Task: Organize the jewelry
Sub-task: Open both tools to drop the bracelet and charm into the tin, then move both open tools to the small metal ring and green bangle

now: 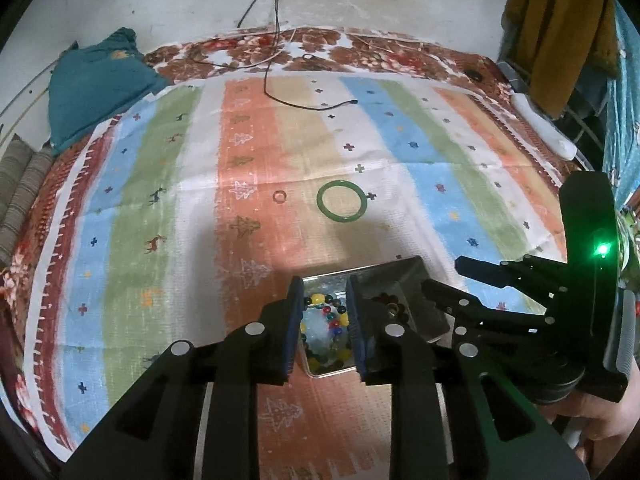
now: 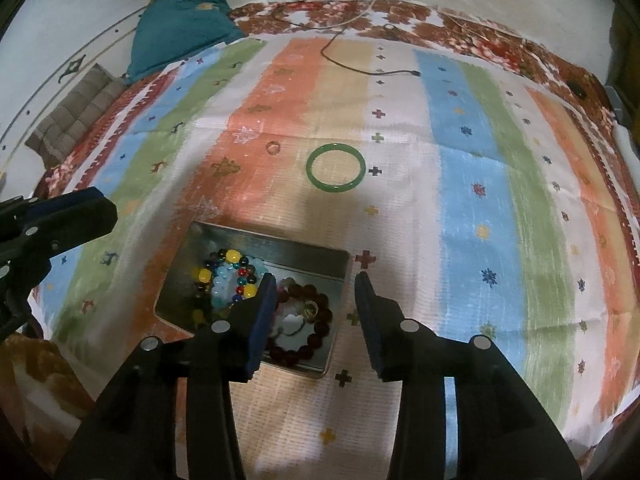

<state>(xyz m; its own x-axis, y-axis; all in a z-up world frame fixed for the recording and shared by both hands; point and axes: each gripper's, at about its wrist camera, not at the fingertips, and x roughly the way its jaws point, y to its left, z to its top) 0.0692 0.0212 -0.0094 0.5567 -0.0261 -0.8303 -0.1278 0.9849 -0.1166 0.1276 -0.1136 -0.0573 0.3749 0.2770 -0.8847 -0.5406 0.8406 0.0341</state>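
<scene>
A metal tray (image 2: pixel 304 254) lies on the striped cloth and holds multicoloured bead bracelets (image 2: pixel 228 276) and a dark red bead bracelet (image 2: pixel 316 320). It also shows in the left wrist view (image 1: pixel 404 276). A green bangle (image 2: pixel 335 167) and a small pinkish ring (image 2: pixel 274 147) lie on the cloth beyond the tray; both show in the left wrist view, bangle (image 1: pixel 341 201), ring (image 1: pixel 279 196). My left gripper (image 1: pixel 323 328) is open and empty over the tray's beads. My right gripper (image 2: pixel 316 320) is open and empty over the tray's right end.
A teal pillow (image 2: pixel 180 28) lies at the far left of the bed. A black cable (image 2: pixel 360 68) trails across the far cloth. A mustard garment (image 1: pixel 560 28) hangs at the right. A folded grey blanket (image 2: pixel 76 116) lies at the left edge.
</scene>
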